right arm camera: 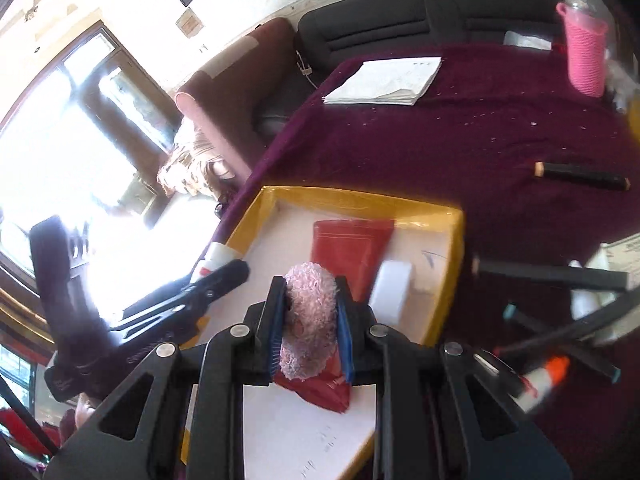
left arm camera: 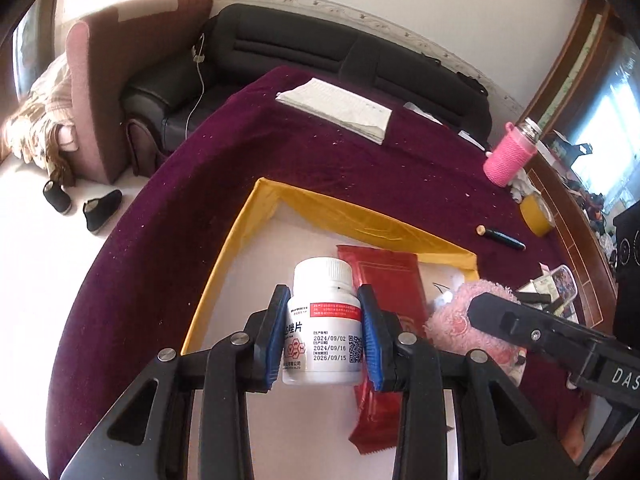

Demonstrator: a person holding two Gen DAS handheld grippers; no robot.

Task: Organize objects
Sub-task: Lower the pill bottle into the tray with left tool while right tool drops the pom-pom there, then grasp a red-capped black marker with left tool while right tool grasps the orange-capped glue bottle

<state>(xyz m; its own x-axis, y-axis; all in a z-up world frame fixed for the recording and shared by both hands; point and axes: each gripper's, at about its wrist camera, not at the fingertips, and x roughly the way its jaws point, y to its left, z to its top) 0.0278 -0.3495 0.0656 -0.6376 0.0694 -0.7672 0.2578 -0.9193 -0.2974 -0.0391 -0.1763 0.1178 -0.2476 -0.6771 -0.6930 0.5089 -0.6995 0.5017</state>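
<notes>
- Left gripper clamping a white pill bottle between its blue pads, jaws narrowed to the bottle's width, cap pointing away from the camera.
- Bottle hanging above the white floor of a yellow-rimmed tray sitting on a dark purple tablecloth.
- Lying in the tray just right of the bottle: a red foil pouch, partly hidden behind the jaw.
- Right gripper squeezing a fluffy pink plush item, jaws nearly together and sinking into the pile, over the same tray and above the pouch.
- Resting in the tray just right of the plush: a white block.
- Lying on the cloth right of the tray, well apart from it: a black marker and several more dark pens, blurred.
- Standing far back at the right: a bottle in a pink knitted sleeve; a white notepad lying further left.
</notes>
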